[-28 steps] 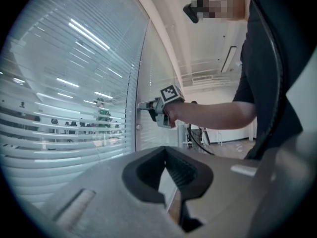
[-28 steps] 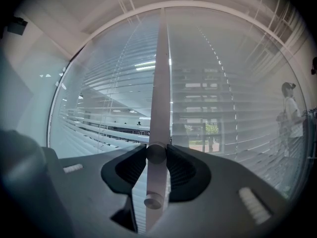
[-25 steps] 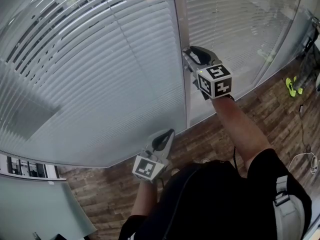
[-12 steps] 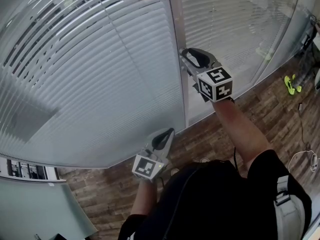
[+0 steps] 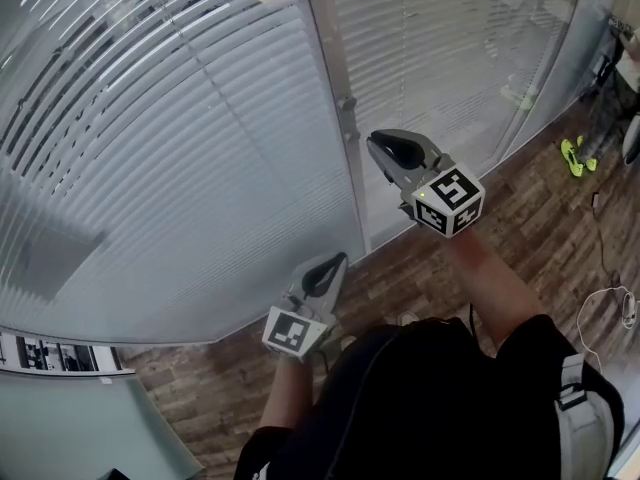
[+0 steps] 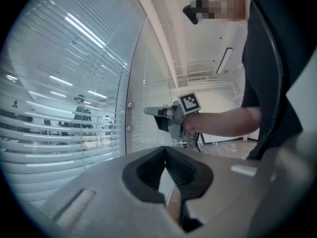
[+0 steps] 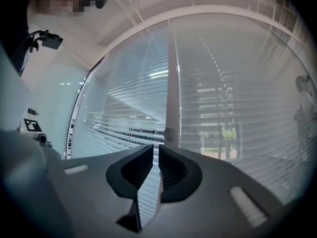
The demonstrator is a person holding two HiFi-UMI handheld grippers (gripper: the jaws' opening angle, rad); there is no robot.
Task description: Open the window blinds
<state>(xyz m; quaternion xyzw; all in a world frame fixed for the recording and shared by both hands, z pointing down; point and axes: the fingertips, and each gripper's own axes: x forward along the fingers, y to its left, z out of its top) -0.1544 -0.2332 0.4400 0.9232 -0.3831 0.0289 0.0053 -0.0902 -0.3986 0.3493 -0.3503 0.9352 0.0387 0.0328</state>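
At the far left, the left blind [image 5: 180, 168] was seen behind the glass, its slats let down and dark gaps showing between them towards the upper left. Below it, near the foot of the pane, the left gripper [image 5: 333, 268] was held level towards the glass. In its own view its jaws [image 6: 166, 155] were seen clenched tip to tip, with nothing gripped. Past it, the upright frame [image 5: 335, 78] between the two panes was seen, with a small round knob [image 5: 347, 103] fixed on it. Just right of the frame and lower than the knob, the right gripper [image 5: 380, 148] was held clear of the glass, touching nothing. Its jaws [image 7: 156, 150] had just been closing and were left a narrow slit apart, with nothing between them. In that view the knob [image 7: 169, 133] was seen just above the jaw tips. Further right, the right blind [image 5: 450, 58] was seen lowered behind its pane. The brown wood floor [image 5: 520, 228] ran along the foot of the glass, and a bright green object [image 5: 570, 156] lay on it at the far right.
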